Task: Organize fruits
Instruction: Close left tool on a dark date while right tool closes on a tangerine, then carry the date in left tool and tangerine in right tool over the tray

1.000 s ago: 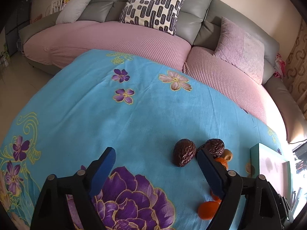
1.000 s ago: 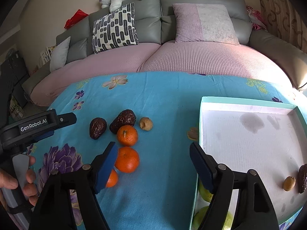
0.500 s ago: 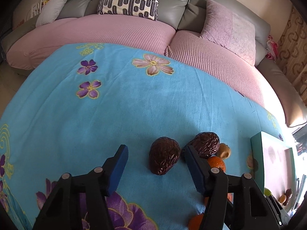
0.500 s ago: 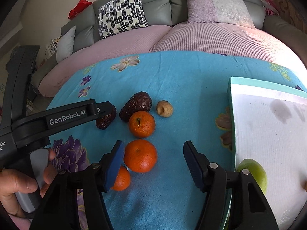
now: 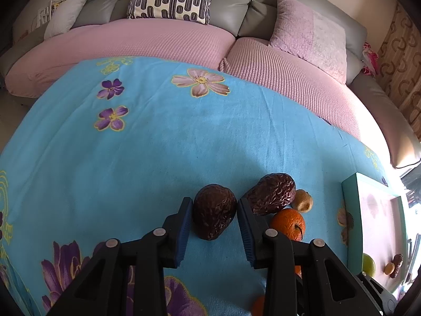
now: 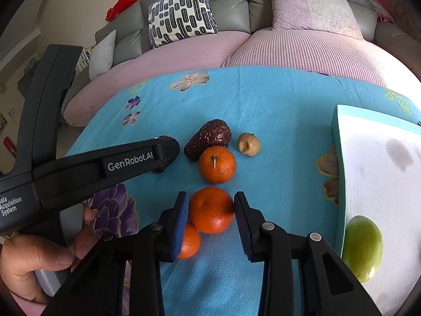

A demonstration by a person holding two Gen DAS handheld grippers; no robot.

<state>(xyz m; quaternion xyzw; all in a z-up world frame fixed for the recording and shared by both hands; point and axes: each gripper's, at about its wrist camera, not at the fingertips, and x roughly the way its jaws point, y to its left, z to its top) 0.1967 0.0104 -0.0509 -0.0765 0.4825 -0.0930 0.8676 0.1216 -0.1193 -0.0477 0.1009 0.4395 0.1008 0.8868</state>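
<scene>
Both grippers set around fruit, ready to pinch and carry to the tray

The left gripper (image 5: 213,221) brackets a wrinkled brown date (image 5: 214,214), and the right gripper (image 6: 211,216) brackets an orange (image 6: 211,210). Both have fingers spread and close beside the fruit, though contact is unclear. Best to close gently and centred, then lift straight up, clear of the neighbouring date (image 5: 272,193) and the small orange (image 6: 189,241), toward the teal-rimmed tray (image 6: 336,142).

Each black claw (image 6: 211,225) has 2 blue-padded fingers (image 6: 180,223), silver screws, white "GenRobot.AI" lettering.
</scene>
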